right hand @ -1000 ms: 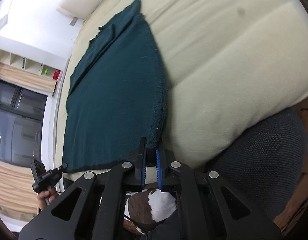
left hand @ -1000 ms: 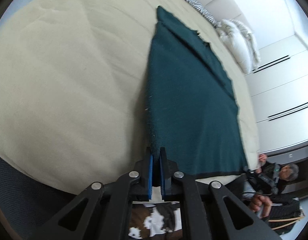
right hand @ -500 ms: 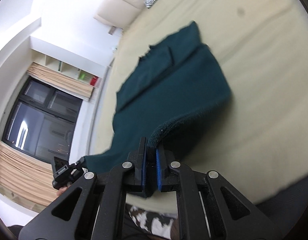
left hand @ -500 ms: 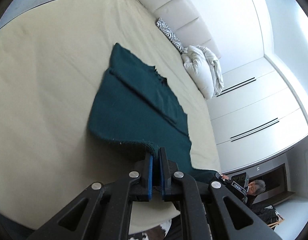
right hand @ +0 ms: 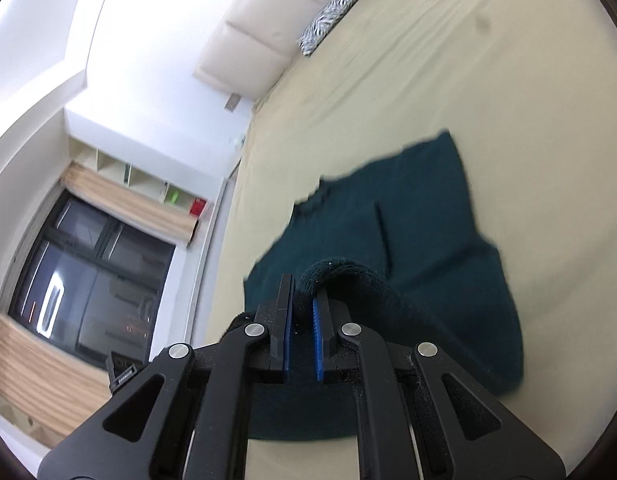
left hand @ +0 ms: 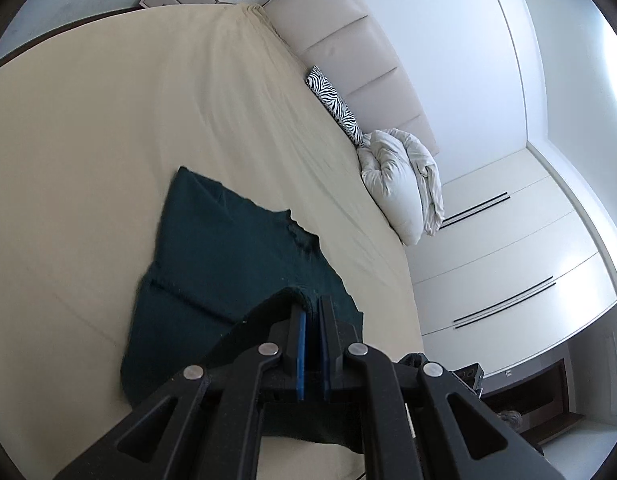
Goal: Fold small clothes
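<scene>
A dark teal knitted garment [left hand: 228, 256] lies on the cream bed sheet [left hand: 108, 128], its near hem lifted and carried over the rest. My left gripper [left hand: 313, 304] is shut on one corner of that hem, raised above the garment. In the right wrist view the same teal garment [right hand: 420, 216] spreads ahead, and my right gripper [right hand: 304, 292] is shut on the other hem corner, whose thick rolled edge arches up over the fingers. The cloth under both grippers is hidden by their black frames.
A zebra-print cushion [left hand: 336, 104] and a crumpled white duvet [left hand: 400, 192] lie by the padded headboard [left hand: 348, 28]. White wardrobe doors [left hand: 508, 264] stand to the right. The right wrist view shows a dark window [right hand: 88, 276] and shelves [right hand: 148, 184] at left.
Both grippers rose and moved forward over the bed, carrying the hem up and over the garment. The cloth went from stretched flat to doubled over; the headboard and walls came into view.
</scene>
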`<state>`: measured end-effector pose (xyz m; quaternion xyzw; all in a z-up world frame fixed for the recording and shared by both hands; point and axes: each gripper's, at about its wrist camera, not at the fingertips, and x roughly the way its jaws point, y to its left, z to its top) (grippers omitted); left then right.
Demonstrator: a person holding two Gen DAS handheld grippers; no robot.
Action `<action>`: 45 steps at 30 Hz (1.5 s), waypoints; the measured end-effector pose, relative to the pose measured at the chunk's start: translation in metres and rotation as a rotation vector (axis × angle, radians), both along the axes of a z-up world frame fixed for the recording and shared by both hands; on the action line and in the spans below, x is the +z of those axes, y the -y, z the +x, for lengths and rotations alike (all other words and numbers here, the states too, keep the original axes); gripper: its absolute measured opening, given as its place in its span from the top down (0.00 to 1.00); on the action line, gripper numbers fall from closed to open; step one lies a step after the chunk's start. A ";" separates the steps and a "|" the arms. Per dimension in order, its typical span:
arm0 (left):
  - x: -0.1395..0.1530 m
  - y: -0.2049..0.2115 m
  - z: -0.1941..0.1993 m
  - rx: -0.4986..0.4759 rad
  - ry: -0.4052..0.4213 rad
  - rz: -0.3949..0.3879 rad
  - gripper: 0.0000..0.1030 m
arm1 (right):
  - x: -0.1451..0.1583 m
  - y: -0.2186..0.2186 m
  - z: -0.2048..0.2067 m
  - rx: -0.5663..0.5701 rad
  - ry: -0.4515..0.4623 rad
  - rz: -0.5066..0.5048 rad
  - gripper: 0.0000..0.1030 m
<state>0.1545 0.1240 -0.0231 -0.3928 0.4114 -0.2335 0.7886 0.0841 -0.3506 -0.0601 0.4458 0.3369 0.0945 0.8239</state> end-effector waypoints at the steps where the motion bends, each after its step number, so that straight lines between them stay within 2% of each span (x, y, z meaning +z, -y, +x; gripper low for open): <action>1: -0.003 0.003 0.019 0.011 -0.001 0.011 0.93 | -0.001 0.006 0.016 -0.015 0.000 -0.003 0.93; 6: -0.026 0.005 0.085 0.072 -0.031 0.042 0.93 | -0.017 0.029 0.079 -0.084 -0.040 -0.051 0.93; 10: -0.061 0.011 0.137 0.107 -0.087 0.103 0.93 | -0.044 0.049 0.118 -0.143 -0.081 -0.059 0.93; 14: -0.096 0.011 0.157 0.114 -0.155 0.163 0.92 | -0.074 0.070 0.154 -0.209 -0.130 -0.053 0.90; 15: -0.103 0.011 0.156 0.112 -0.174 0.178 0.88 | -0.082 0.073 0.161 -0.221 -0.161 -0.067 0.90; 16: -0.109 0.008 0.156 0.114 -0.183 0.186 0.83 | -0.088 0.074 0.164 -0.227 -0.191 -0.081 0.85; 17: -0.113 0.004 0.153 0.120 -0.180 0.168 0.68 | -0.093 0.077 0.167 -0.233 -0.210 -0.089 0.80; 18: -0.112 -0.001 0.150 0.131 -0.166 0.146 0.56 | -0.098 0.081 0.167 -0.241 -0.218 -0.086 0.63; 19: -0.107 -0.006 0.144 0.150 -0.149 0.142 0.50 | -0.099 0.083 0.164 -0.245 -0.209 -0.078 0.39; 20: -0.101 -0.012 0.138 0.173 -0.131 0.150 0.42 | -0.098 0.086 0.160 -0.260 -0.200 -0.078 0.31; 21: -0.095 -0.015 0.130 0.185 -0.117 0.155 0.38 | -0.095 0.089 0.152 -0.295 -0.191 -0.095 0.24; 24: -0.080 -0.017 0.106 0.188 -0.060 0.190 0.38 | -0.085 0.092 0.135 -0.295 -0.174 -0.128 0.24; 27: -0.075 -0.003 0.081 0.158 -0.026 0.286 0.38 | -0.077 0.083 0.115 -0.274 -0.179 -0.180 0.24; 29: -0.081 0.011 0.061 0.118 -0.023 0.358 0.38 | -0.071 0.069 0.101 -0.245 -0.182 -0.255 0.25; 32: -0.094 0.026 0.037 0.080 -0.030 0.418 0.38 | -0.064 0.042 0.080 -0.199 -0.188 -0.366 0.26; 35: -0.104 0.028 0.018 0.077 -0.036 0.469 0.39 | -0.063 0.022 0.065 -0.169 -0.202 -0.449 0.33; 40: -0.103 0.025 -0.004 0.070 -0.025 0.534 0.49 | -0.068 0.011 0.041 -0.142 -0.256 -0.516 0.54; 41: -0.103 0.025 -0.005 0.066 -0.026 0.547 0.54 | -0.070 0.009 0.036 -0.144 -0.262 -0.529 0.56; 43: -0.106 0.024 -0.007 0.066 -0.030 0.569 0.63 | -0.076 0.005 0.019 -0.138 -0.266 -0.545 0.67; 45: -0.108 0.018 -0.007 0.071 -0.034 0.565 0.73 | -0.081 0.006 0.007 -0.135 -0.270 -0.542 0.68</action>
